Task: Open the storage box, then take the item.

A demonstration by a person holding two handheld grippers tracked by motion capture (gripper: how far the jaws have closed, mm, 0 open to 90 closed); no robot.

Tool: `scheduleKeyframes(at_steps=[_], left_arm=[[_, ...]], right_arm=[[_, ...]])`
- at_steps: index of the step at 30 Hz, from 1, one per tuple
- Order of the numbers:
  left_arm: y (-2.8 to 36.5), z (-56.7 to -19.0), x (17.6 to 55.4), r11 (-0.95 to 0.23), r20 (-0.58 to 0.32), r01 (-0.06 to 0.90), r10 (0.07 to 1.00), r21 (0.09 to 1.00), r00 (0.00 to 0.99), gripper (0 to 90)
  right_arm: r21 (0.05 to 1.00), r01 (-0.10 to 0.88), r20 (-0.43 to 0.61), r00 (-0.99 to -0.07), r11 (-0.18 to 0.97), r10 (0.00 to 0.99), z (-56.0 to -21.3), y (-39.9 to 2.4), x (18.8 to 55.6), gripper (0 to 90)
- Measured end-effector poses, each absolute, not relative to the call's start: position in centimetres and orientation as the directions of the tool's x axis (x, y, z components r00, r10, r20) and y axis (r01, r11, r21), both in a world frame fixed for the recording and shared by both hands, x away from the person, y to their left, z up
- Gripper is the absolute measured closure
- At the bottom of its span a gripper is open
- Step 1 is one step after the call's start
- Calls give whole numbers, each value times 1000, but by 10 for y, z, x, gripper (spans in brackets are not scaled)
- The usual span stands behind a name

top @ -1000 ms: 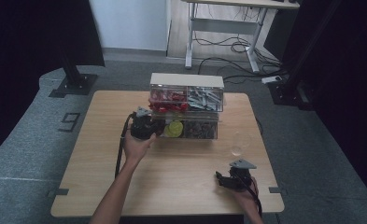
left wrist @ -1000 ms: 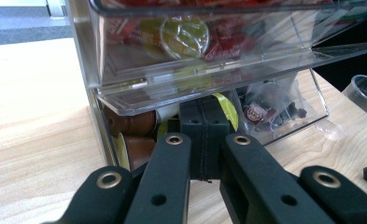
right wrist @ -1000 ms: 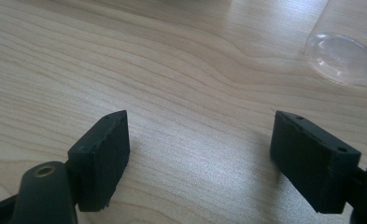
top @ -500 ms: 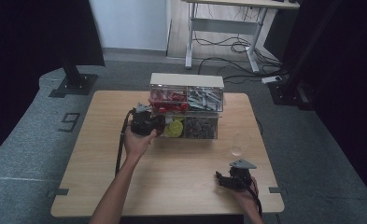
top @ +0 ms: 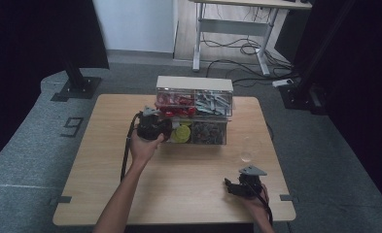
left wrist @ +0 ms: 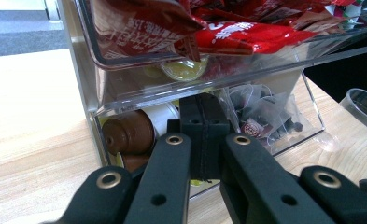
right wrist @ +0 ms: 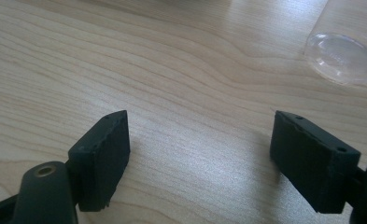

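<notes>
**Left gripper at the clear drawer organiser, right gripper resting apart**

From the high view, a clear drawer organiser [top: 194,110] is standing at the far middle of a wooden table [top: 106,165]. The left gripper [top: 165,131] is pressing up against the organiser's lower left drawer, held by the left hand [top: 142,148]. The right gripper [top: 229,184] is sitting near the table's front right edge, well apart from the organiser, with a clear cup [top: 247,149] just beyond it.

In the left gripper view, the jaws are lying pressed together with nothing visibly between them, their tips reaching the lower drawer [left wrist: 139,135] beside brown capsules [left wrist: 127,134]. Red packets [left wrist: 237,32] are filling the drawer above.

In the right gripper view, the fingers [right wrist: 102,154] are standing spread wide over bare wood, pinching nothing, the clear cup [right wrist: 344,56] lying beyond.
</notes>
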State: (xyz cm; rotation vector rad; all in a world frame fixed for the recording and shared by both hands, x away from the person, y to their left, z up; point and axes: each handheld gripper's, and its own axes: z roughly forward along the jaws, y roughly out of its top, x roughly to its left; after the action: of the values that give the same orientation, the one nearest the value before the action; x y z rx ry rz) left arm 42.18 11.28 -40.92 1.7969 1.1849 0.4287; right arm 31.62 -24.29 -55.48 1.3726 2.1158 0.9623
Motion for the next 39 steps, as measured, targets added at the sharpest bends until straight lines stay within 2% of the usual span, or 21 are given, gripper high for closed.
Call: scheduleKeyframes(at_steps=[10,16,25,39], left_arm=[[112,-410,422,-127,-184,540,855,832,485,900],[112,-410,425,-139,-177,546,856,826,486,900],[111,-409,424,-146,-171,545,856,826,488,900],[111,-406,423,-155,-165,541,852,827,496,900]], right_arm=[[757,601,1,-396,258,918,-554,-240,316,238],[777,584,21,-397,236,917,-548,-236,316,288],[823,537,84,-438,185,895,-525,-225,323,347],[848,497,83,-462,181,883,-501,-211,340,383]])
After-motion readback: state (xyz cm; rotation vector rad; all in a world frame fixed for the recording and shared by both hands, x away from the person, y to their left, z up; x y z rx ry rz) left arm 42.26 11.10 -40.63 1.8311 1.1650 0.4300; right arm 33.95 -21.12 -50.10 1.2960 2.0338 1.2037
